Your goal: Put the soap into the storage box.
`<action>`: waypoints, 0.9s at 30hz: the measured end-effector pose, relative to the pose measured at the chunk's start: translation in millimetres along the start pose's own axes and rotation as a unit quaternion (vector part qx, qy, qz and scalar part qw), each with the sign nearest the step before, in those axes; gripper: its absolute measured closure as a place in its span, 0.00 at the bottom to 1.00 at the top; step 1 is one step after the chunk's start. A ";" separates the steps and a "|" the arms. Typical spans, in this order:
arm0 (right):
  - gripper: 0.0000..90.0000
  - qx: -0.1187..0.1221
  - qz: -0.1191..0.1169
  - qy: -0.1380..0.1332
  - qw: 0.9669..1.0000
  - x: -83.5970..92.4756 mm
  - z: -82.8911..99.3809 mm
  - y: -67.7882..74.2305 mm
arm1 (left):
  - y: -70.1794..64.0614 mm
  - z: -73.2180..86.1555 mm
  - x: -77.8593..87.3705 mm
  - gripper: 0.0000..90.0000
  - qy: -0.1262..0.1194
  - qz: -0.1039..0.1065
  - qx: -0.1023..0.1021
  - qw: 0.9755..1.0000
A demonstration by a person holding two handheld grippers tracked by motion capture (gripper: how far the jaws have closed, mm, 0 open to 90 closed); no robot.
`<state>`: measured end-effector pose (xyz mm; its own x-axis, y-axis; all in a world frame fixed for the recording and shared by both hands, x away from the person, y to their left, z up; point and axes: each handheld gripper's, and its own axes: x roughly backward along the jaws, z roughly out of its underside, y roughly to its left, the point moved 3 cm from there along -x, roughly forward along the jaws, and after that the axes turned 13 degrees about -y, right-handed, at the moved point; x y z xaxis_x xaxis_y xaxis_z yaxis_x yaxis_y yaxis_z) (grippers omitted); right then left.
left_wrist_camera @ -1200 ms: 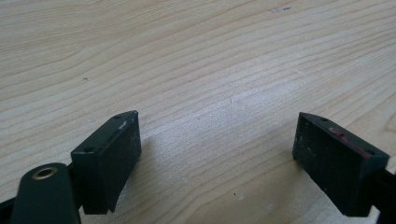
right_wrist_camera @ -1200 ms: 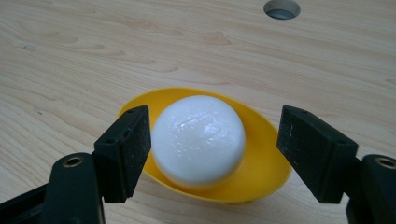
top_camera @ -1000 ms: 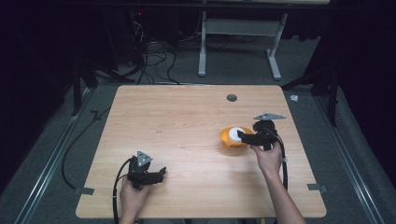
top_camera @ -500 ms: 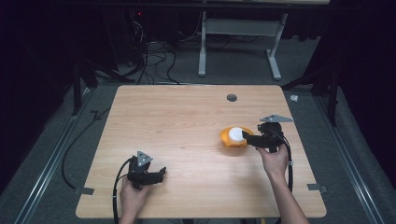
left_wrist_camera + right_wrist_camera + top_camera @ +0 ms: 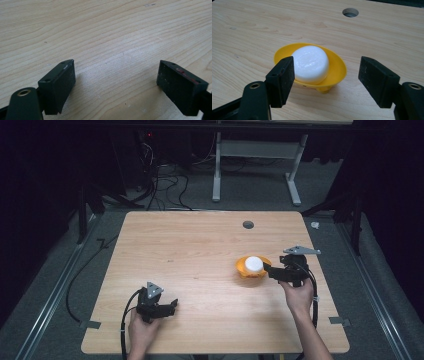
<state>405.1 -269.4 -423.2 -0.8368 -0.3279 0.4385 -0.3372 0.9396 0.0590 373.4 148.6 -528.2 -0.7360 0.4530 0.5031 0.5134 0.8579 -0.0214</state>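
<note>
A yellow dish (image 5: pixel 241 269) holding a round white soap bar (image 5: pixel 254 264) sits right of the wooden table's (image 5: pixel 200 250) middle. My right gripper (image 5: pixel 268 270) lies just right of the dish, pointing left at it, open. In the right gripper view the soap (image 5: pixel 311 63) in the dish (image 5: pixel 338 68) lies just beyond the spread jaws of the right gripper (image 5: pixel 325 75), nothing pinched. My left gripper (image 5: pixel 173 306) rests near the front left edge, open. In its own view the left gripper (image 5: pixel 116 75) has only bare wood between its jaws.
A round cable hole (image 5: pixel 248 224) is set in the tabletop behind the dish. Beyond the far edge stand a grey desk frame (image 5: pixel 255 167) and loose cables (image 5: pixel 160 180) on the floor. Metal rails run along both sides of the table.
My right gripper has drawn back a little to the right, away from the dish. The dish, soap and left gripper have stayed put.
</note>
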 end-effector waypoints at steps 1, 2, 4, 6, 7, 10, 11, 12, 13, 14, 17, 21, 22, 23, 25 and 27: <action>0.33 -0.001 -0.001 0.000 1.000 1.0 0.1 -0.2 | 0.1 0.0 0.1 0.17 0.001 0.001 0.000 1.000; 0.34 -0.002 0.000 -0.001 1.000 2.0 0.4 -0.4 | 0.1 0.0 0.1 0.18 0.001 0.001 0.000 1.000; 0.34 -0.003 0.000 -0.003 1.000 3.9 1.3 -1.1 | 0.1 0.0 0.1 0.18 0.001 0.001 0.000 1.000; 0.34 -0.006 0.001 -0.005 1.000 5.7 2.9 -1.9 | 0.0 0.0 0.1 0.18 0.001 0.001 0.000 1.000; 0.34 -0.007 0.001 -0.006 1.000 6.5 3.8 -2.6 | 0.0 0.0 0.1 0.18 0.001 0.001 0.000 1.000; 0.34 -0.009 0.000 -0.008 1.000 9.6 6.1 -4.4 | 0.1 0.0 0.1 0.18 0.001 0.001 0.000 1.000; 0.34 -0.010 0.001 -0.009 1.000 11.1 7.0 -5.2 | 0.0 0.0 0.1 0.18 0.001 0.001 0.000 1.000; 0.34 -0.012 0.001 -0.009 1.000 12.1 7.5 -5.5 | 0.0 0.0 0.1 0.18 0.001 0.001 0.000 1.000; 0.34 -0.012 0.001 -0.010 1.000 13.4 8.0 -6.1 | 0.0 0.0 0.1 0.18 0.001 0.001 0.000 1.000; 0.34 -0.012 0.002 -0.011 1.000 14.7 8.5 -6.8 | 0.0 0.0 0.1 0.18 0.001 0.001 0.000 1.000; 0.34 -0.016 0.003 -0.015 1.000 19.1 9.7 -8.3 | 0.0 0.0 0.1 0.18 0.001 0.001 0.000 1.000; 0.34 -0.018 0.004 -0.021 1.000 24.4 10.8 -10.1 | 0.0 0.0 0.1 0.18 0.001 0.001 0.000 1.000; 0.34 -0.019 0.004 -0.021 1.000 25.4 11.2 -10.3 | 0.0 0.0 0.1 0.18 0.001 0.001 0.000 1.000; 0.34 -0.018 0.005 -0.021 1.000 26.4 11.9 -11.0 | 0.0 0.0 0.1 0.17 0.001 0.000 0.000 1.000; 0.34 -0.018 0.005 -0.020 1.000 27.8 13.6 -12.0 | 0.0 0.0 0.1 0.18 0.001 0.000 0.000 1.000; 0.34 -0.021 0.006 -0.020 1.000 29.3 15.5 -13.0 | 0.0 0.0 0.1 0.18 0.001 0.000 0.000 1.000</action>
<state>378.3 -292.8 -425.1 -0.8580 -0.3189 0.4026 -0.3091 0.9467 0.0911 373.3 148.7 -528.1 -0.7349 0.4535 0.5042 0.5142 0.8574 -0.0216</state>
